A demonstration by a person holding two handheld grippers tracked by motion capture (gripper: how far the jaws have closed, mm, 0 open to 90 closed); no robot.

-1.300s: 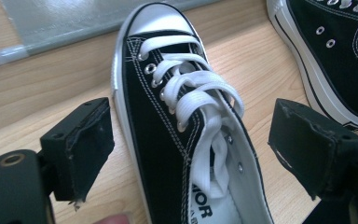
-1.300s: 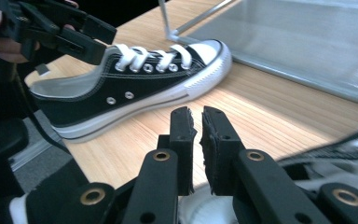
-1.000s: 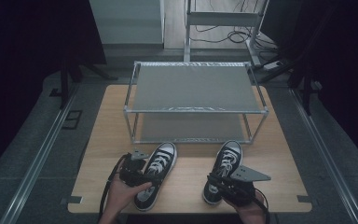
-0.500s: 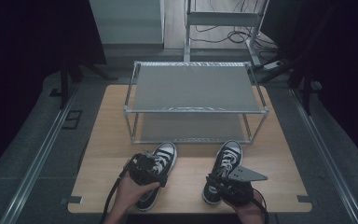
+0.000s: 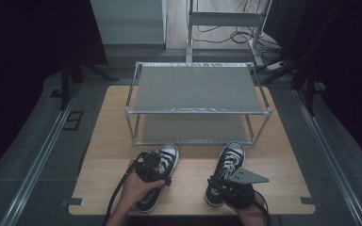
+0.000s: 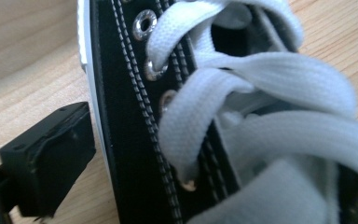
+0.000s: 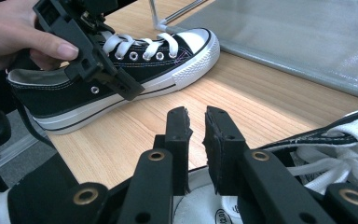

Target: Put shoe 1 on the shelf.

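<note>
While left gripper point(image 5: 152, 165) straddles left sneaker point(image 5: 156, 181), right gripper point(image 7: 196, 126) nearly closed.

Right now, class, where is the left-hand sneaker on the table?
In the high view, the left sneaker lies near the table's front edge, left of the right sneaker, toe toward the metal rack, with the left gripper over it.

Two black canvas sneakers with white laces, white toe caps and white rubber soles stand on the worktop near its front edge, toes pointing toward the back edge. The left sneaker point(image 5: 158, 176) sits left of centre, angled slightly rightward, its heel apparently reaching the front edge. The right sneaker point(image 5: 226, 169) stands right of centre, well apart from the first, upright, its white insole showing a printed mark.
</note>
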